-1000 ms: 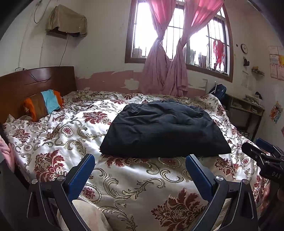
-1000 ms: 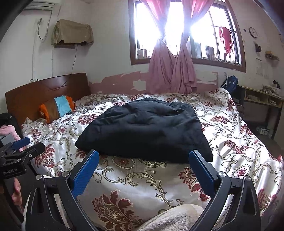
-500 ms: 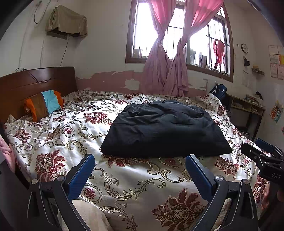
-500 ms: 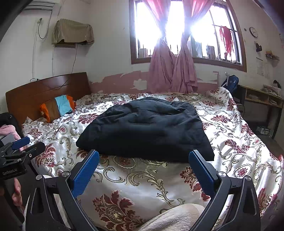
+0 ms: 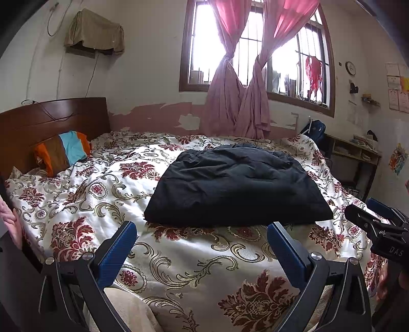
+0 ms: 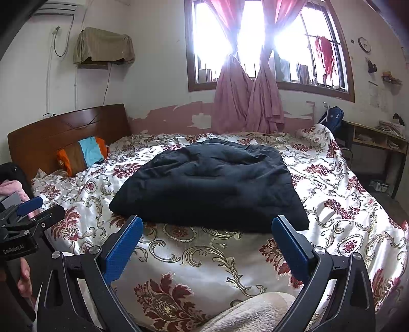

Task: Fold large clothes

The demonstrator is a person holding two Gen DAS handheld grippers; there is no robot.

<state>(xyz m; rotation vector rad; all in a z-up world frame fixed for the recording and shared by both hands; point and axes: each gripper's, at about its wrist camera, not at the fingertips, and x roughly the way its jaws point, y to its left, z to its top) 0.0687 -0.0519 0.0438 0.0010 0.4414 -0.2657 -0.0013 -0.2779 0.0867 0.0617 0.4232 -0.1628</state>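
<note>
Black garment (image 5: 237, 186) folded flat on bed (image 5: 194, 258), ahead of both grippers, left gripper (image 5: 202, 247) and right gripper (image 6: 207, 245) fingers spread, empty, equally near

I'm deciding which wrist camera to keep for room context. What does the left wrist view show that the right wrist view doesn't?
Only the left wrist view shows the paper sheets and colourful drawing on the right-hand wall. Only the right wrist view shows the white air conditioner at top left. Both show the folded black garment on the floral bedspread, the striped pillow, pink curtains, and both tools open.
</note>
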